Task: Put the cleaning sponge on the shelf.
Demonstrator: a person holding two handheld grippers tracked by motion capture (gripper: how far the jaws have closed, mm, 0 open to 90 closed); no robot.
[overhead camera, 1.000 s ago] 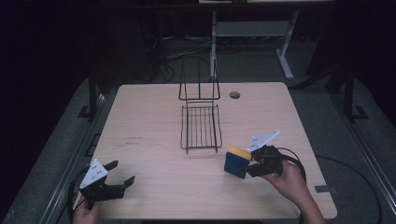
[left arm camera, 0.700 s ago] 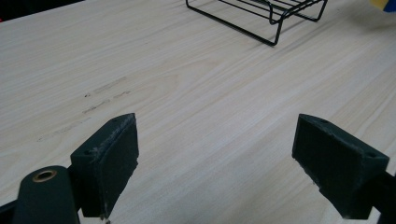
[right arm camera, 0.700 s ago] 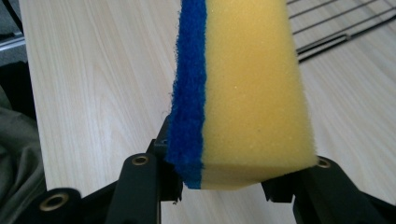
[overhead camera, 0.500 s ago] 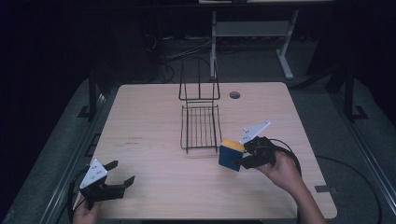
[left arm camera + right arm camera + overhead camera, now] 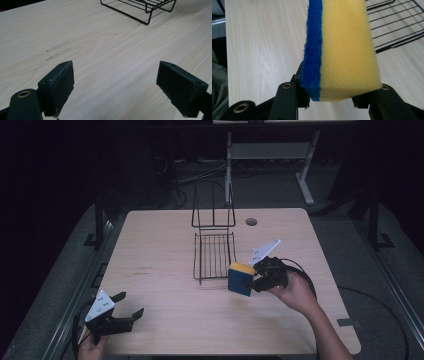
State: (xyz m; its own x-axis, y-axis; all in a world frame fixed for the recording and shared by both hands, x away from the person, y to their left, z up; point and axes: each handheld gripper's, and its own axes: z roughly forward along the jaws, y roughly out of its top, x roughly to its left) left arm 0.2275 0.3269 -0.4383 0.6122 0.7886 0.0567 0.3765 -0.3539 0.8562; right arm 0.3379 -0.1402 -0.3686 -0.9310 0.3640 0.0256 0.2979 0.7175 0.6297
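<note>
Your right gripper (image 5: 248, 283), pinching the sponge (image 5: 239, 278), has carried it toward ten o'clock, beside the rack (image 5: 214, 254); placing looks next. Left gripper (image 5: 131, 306) sits spread.

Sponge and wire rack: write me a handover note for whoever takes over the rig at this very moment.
Right gripper: shut on the yellow and blue sponge, held above the table just off the near right corner of the black wire rack.
Left gripper: open, holding nothing, low over the table's near left corner.
Done: sponge picked up and brought to the rack.
Left: the sponge is not yet in the rack; probably it gets set on the rack's flat tray, then released.
</note>
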